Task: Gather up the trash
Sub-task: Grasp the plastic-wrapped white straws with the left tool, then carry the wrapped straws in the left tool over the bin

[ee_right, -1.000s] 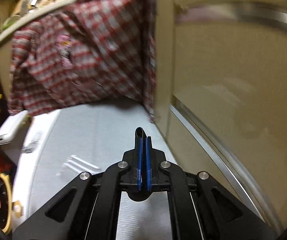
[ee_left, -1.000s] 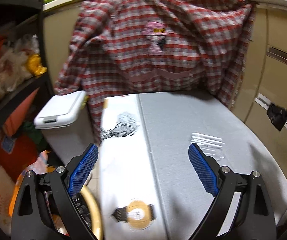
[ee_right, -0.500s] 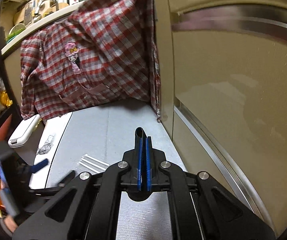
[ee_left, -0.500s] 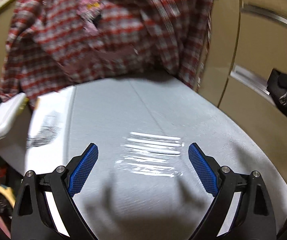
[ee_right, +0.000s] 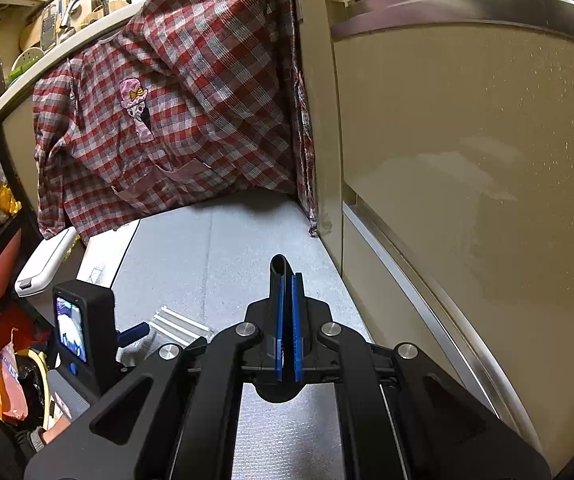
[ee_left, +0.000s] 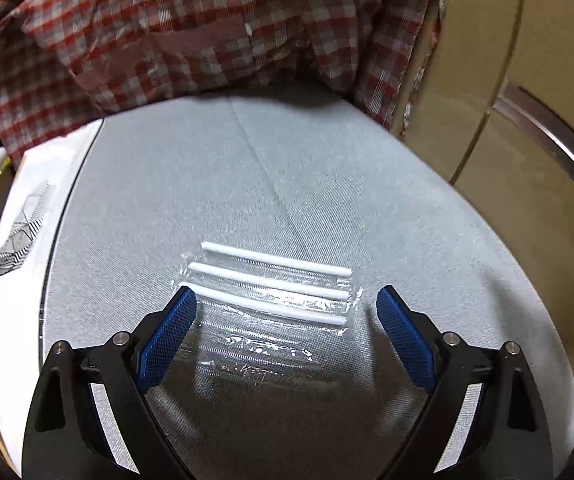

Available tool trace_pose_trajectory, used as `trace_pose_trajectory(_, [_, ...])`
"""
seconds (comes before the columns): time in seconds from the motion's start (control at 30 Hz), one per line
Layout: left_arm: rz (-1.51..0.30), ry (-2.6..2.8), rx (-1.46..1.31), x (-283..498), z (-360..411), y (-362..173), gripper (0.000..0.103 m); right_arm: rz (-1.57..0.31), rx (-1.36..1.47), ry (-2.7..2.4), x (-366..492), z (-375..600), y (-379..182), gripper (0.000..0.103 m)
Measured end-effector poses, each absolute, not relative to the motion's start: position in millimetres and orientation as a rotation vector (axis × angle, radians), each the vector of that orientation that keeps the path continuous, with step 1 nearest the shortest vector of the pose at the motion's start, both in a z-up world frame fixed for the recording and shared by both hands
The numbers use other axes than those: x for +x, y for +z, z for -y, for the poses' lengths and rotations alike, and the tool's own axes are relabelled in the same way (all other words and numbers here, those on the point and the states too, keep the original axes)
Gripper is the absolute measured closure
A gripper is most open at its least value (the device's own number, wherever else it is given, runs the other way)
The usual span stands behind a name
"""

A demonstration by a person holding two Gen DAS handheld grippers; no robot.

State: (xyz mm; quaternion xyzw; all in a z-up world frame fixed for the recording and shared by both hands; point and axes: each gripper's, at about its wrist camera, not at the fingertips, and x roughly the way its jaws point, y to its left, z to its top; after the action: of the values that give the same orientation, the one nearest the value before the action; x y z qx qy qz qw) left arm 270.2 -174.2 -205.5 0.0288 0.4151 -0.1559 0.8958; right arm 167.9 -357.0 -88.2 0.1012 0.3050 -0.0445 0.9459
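Left claw (ee_left: 286,312) spread wide, straw wrapper (ee_left: 271,308) between its fingertips on grey mat (ee_left: 207,184), right claw (ee_right: 285,280) closed empty

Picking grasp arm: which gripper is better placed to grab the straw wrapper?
Left. The left gripper is open, straddling the straw wrapper on the mat; the right gripper is shut, aimed elsewhere.

A red plaid shirt (ee_right: 191,108) is draped from the counter (ee_right: 67,40); a grey mat (ee_left: 207,200) is spread below.
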Motion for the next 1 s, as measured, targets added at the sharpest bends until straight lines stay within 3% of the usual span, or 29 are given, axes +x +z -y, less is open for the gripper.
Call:
trace_pose_trajectory(0.17, [-0.913, -0.290, 0.114, 276.4, 183.6, -214.0, 0.020, -0.626, 0.220, -0.092, 167.4, 358.7, -89.0, 0.099])
trace_pose_trajectory(0.2, [-0.912, -0.287, 0.131, 275.9, 186.2, -214.2, 0.027, -0.626, 0.219, -0.092, 167.3, 358.4, -89.1, 0.099])
trace_pose_trajectory(0.23, [-0.904, -0.289, 0.141, 273.6, 187.8, -213.6, 0.036, -0.625, 0.218, -0.092, 167.2, 358.5, -89.0, 0.099])
trace_pose_trajectory(0.3, [-0.875, -0.341, 0.125, 268.7, 187.3, -209.2, 0.087, -0.623, 0.213, -0.090, 166.8, 358.0, -88.5, 0.099])
trace_pose_trajectory(0.33, [-0.871, -0.361, 0.097, 267.6, 183.8, -207.2, 0.095, -0.622, 0.210, -0.089, 166.3, 357.5, -88.1, 0.099])
trace_pose_trajectory(0.43, [-0.835, -0.378, 0.023, 263.5, 171.7, -198.2, 0.101, -0.615, 0.204, -0.085, 164.7, 355.5, -86.2, 0.099])
trace_pose_trajectory(1.0, [-0.688, -0.265, -0.071, 189.5, 72.3, -94.3, 0.101, -0.609, 0.185, 0.002, 157.0, 298.7, -75.3, 0.099])
